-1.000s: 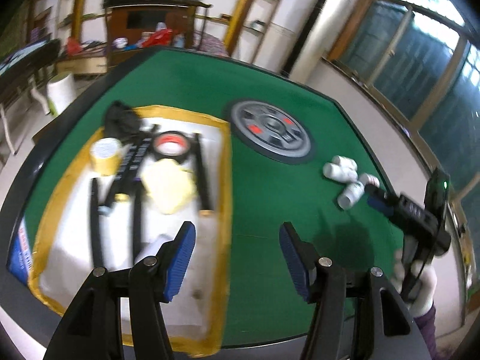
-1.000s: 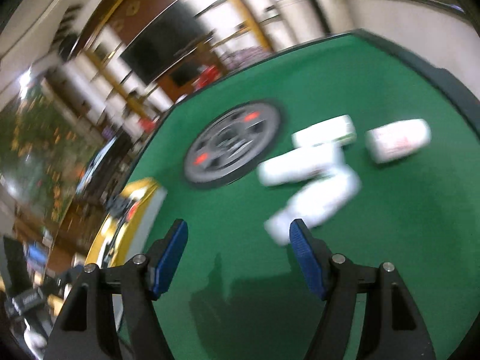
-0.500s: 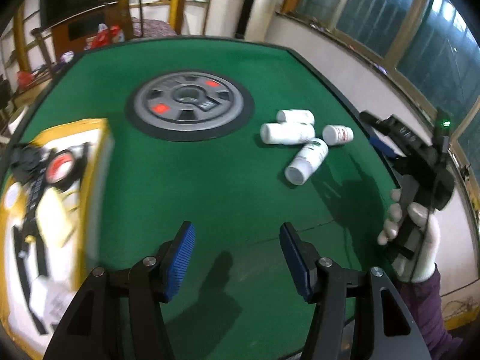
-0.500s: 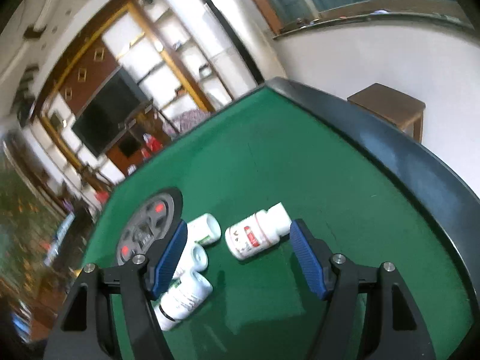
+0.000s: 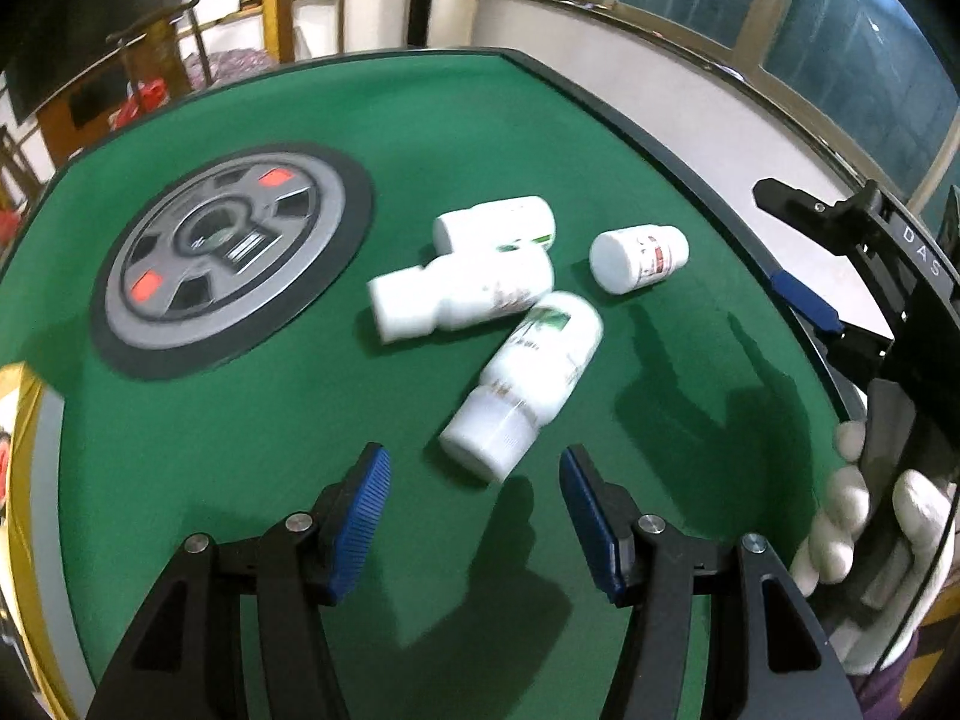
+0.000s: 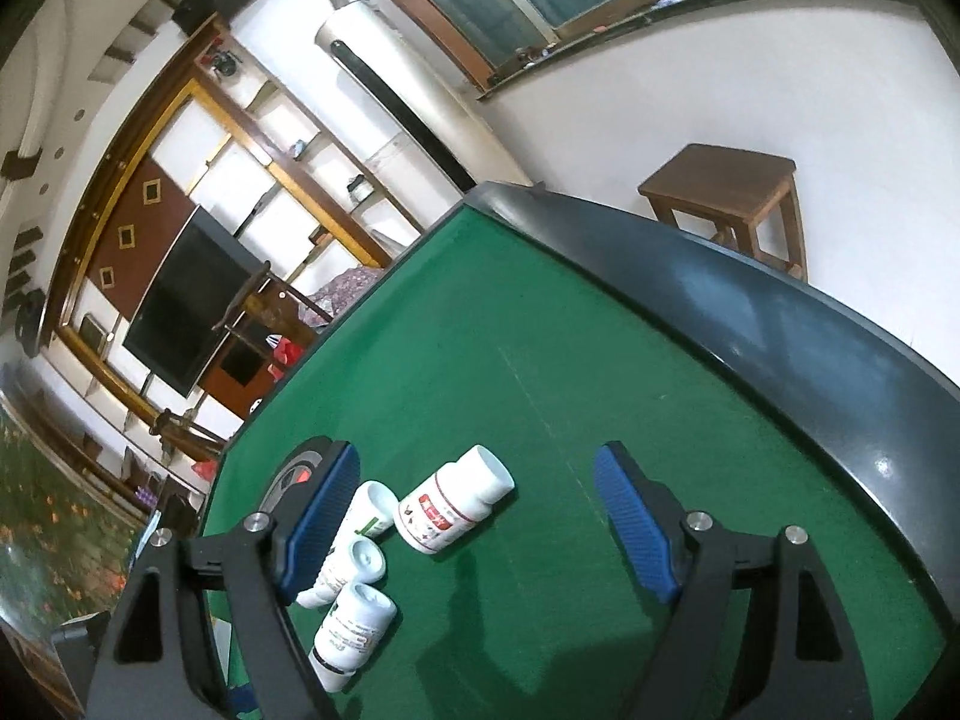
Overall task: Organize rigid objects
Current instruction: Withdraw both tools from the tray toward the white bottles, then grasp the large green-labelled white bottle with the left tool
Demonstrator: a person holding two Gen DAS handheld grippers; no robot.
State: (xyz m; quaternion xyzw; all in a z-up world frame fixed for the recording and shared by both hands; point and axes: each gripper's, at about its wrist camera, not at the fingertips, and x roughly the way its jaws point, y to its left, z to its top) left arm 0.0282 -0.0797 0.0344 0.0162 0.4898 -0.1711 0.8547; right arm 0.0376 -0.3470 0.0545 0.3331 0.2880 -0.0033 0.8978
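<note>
1. on the green tabletop (image 5: 252,420), far left in the left wrist view, a yellow-rimmed tray (image 5: 24,480) shows only its edge.
2. next comes a flat round wheel mat (image 5: 231,255), grey with red patches, lying on the felt.
3. right of it four white bottles lie on their sides in a loose cluster: a green-label bottle (image 5: 495,225) at the back, a long bottle (image 5: 459,297) touching it in front, a near bottle (image 5: 528,381) angled toward the camera and touching the long one, and a red-label bottle (image 5: 639,258) just beside them, apart.
4. left gripper (image 5: 474,519) hovers above the felt with jaws wide and nothing between them; the near bottle's cap end lies just ahead of the gap.
5. at the right edge, a white-gloved hand (image 5: 864,546) holds the right gripper's handle.
6. in the right wrist view, right gripper (image 6: 477,525) has jaws wide, holding nothing; the red-label bottle (image 6: 456,507) lies ahead between the fingers, nearer the left one, and the other three sit by and partly behind the left finger.
7. past the tabletop's dark rim stands a wooden stool (image 6: 729,198).
</note>
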